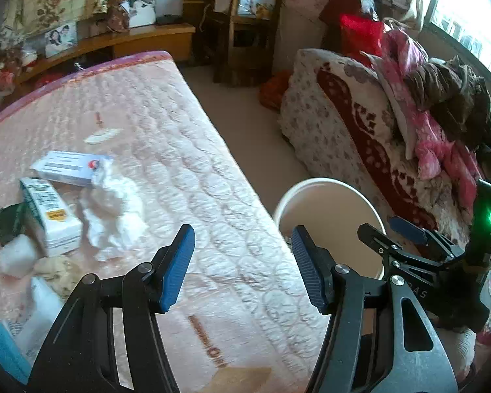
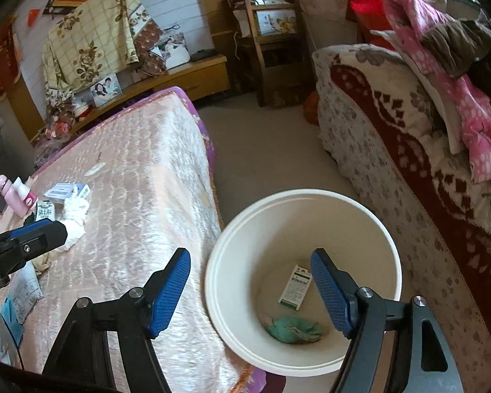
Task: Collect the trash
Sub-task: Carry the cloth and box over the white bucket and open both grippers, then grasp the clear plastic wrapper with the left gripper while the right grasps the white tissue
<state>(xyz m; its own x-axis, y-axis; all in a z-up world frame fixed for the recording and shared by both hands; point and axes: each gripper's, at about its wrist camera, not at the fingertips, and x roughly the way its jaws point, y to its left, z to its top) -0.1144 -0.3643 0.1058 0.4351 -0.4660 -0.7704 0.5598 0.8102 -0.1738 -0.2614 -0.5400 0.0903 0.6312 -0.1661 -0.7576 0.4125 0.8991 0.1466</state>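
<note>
A white bucket (image 2: pixel 389 249) stands on the floor beside the bed; it holds a small green-and-white box (image 2: pixel 296 286) and a crumpled green wad (image 2: pixel 294 329). My right gripper (image 2: pixel 250 290) is open and empty above the bucket's left rim. My left gripper (image 1: pixel 242 267) is open and empty over the pink mattress (image 1: pixel 196 163), to the right of the trash. That trash is a crumpled white tissue (image 1: pixel 113 206), a white-and-blue box (image 1: pixel 67 167), a green-and-white carton (image 1: pixel 50 216) and a tan wad (image 1: pixel 57 270). The bucket's rim (image 1: pixel 327 183) also shows in the left wrist view.
A sofa with a red-patterned blanket (image 2: pixel 409 150) and piled clothes stands right of the bucket. A pink bottle (image 2: pixel 11 196) stands at the bed's left. A wooden shelf (image 2: pixel 271 42) and a low cabinet (image 2: pixel 186 75) are at the back. Bare floor (image 2: pixel 265 157) lies between bed and sofa.
</note>
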